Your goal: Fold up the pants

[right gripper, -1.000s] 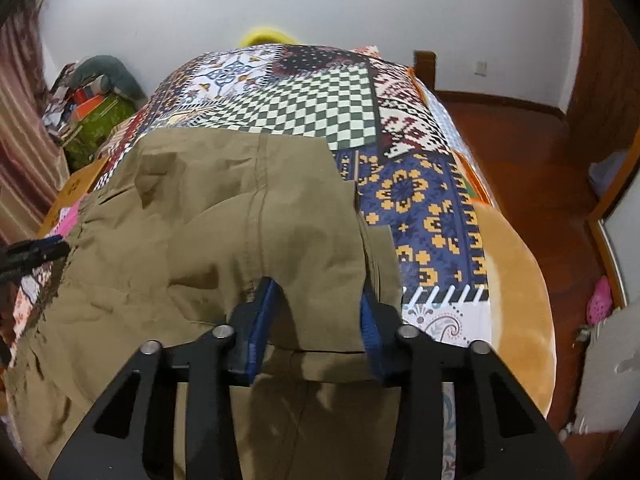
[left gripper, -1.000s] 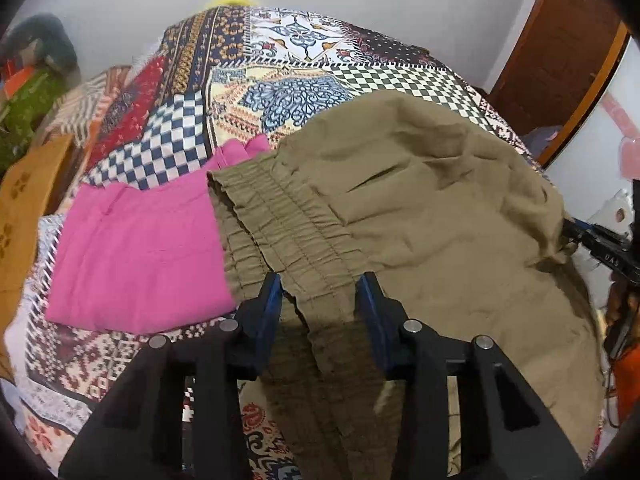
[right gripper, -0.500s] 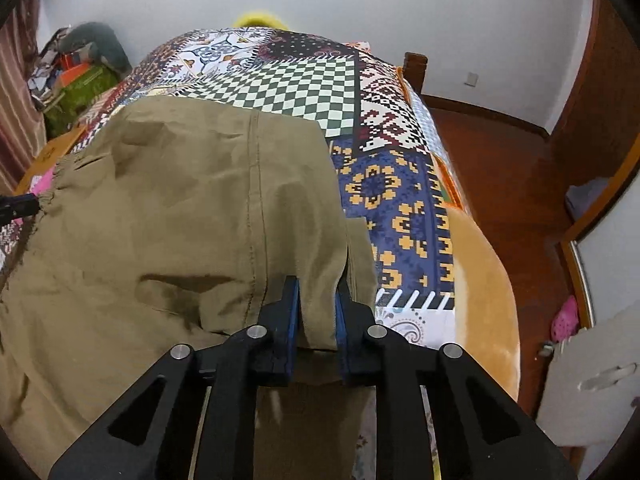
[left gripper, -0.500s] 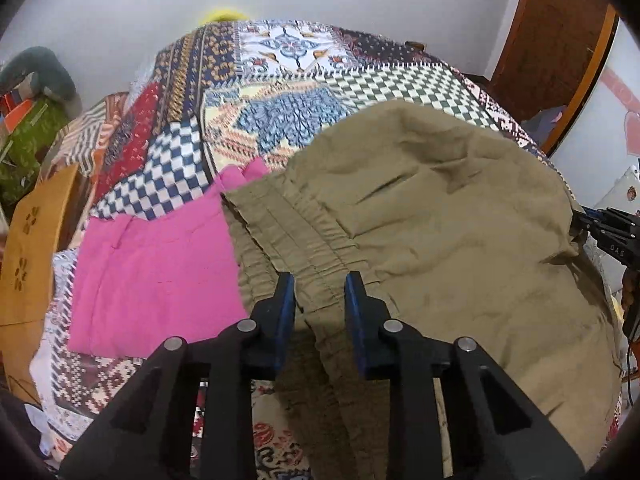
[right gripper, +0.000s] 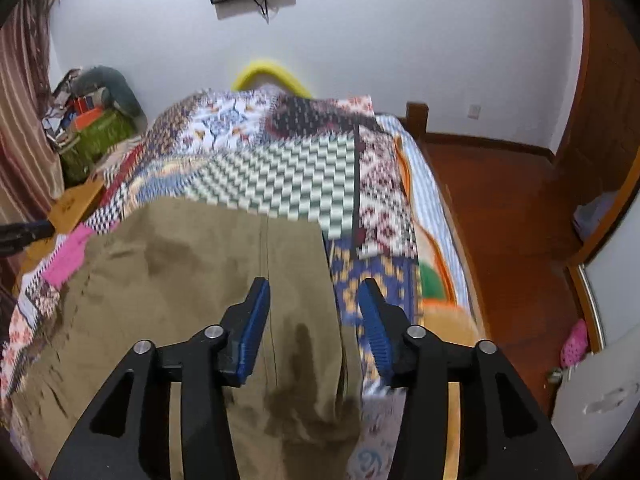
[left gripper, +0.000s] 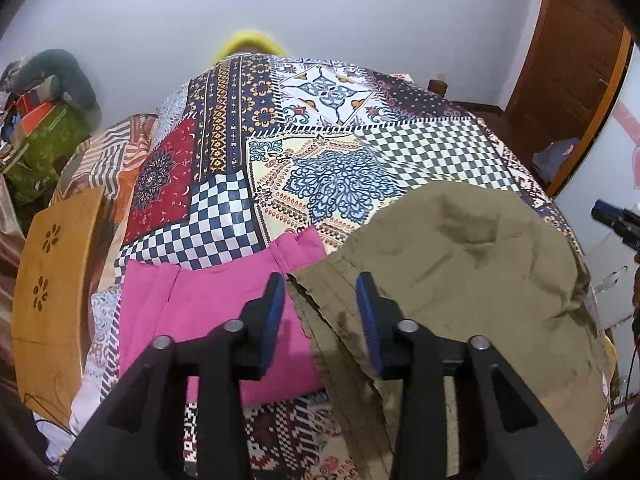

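Observation:
Olive-brown pants (left gripper: 460,280) lie folded on a patchwork bedspread (left gripper: 320,136). In the left wrist view my left gripper (left gripper: 321,312) is open above the gathered waistband edge, where the pants meet a pink garment (left gripper: 200,312). In the right wrist view the pants (right gripper: 200,280) fill the lower left. My right gripper (right gripper: 314,328) is open above their right edge, with nothing between its fingers. The right gripper's tip also shows at the right edge of the left wrist view (left gripper: 616,224).
The pink garment lies flat left of the pants. A wooden board (left gripper: 52,292) stands at the bed's left side. Clutter and a green bag (right gripper: 96,136) sit by the far left wall. A red-brown floor (right gripper: 500,216) and wooden door lie right of the bed.
Both grippers were shut on the pants half a second ago; now both are open and have lifted back. The pants have dropped flat on the bed.

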### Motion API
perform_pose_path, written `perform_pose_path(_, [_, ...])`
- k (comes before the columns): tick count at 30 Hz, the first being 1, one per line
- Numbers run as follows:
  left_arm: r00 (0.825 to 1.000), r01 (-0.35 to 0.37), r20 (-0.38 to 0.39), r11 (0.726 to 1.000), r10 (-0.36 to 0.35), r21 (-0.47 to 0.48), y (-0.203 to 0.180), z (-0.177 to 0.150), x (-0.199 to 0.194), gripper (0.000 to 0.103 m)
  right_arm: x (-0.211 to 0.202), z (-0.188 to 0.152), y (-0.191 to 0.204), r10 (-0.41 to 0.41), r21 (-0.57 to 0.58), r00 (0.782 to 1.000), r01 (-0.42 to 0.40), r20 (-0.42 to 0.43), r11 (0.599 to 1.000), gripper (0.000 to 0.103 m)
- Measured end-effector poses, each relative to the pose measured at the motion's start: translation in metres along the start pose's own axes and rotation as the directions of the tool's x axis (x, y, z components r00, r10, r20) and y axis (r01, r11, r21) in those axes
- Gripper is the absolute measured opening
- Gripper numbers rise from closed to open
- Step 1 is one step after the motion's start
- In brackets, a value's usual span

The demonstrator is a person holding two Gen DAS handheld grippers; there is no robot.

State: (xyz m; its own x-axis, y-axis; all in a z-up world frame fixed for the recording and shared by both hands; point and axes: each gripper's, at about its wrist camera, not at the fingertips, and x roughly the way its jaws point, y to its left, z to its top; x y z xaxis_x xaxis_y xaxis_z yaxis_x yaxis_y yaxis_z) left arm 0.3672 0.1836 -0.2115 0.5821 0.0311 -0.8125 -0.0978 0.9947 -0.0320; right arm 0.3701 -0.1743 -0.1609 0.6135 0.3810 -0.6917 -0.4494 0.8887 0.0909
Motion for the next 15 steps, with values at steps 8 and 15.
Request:
perform_pose_path(8, [0.997, -0.003, -0.077, 1.000, 0.003, -0.003, 0.007, 0.000, 0.048, 0.044, 0.049, 0.022, -0.008, 0.047, 0.004, 0.997, -0.047, -0.055, 0.999, 0.047])
perform_pose_path(15, [0.992, 0.002, -0.127, 1.000, -0.001, 0.007, 0.010, -0.001, 0.087, 0.044, 0.111, 0.035, -0.019, 0.091, 0.029, 0.983, -0.087, -0.161, 0.996, 0.047])
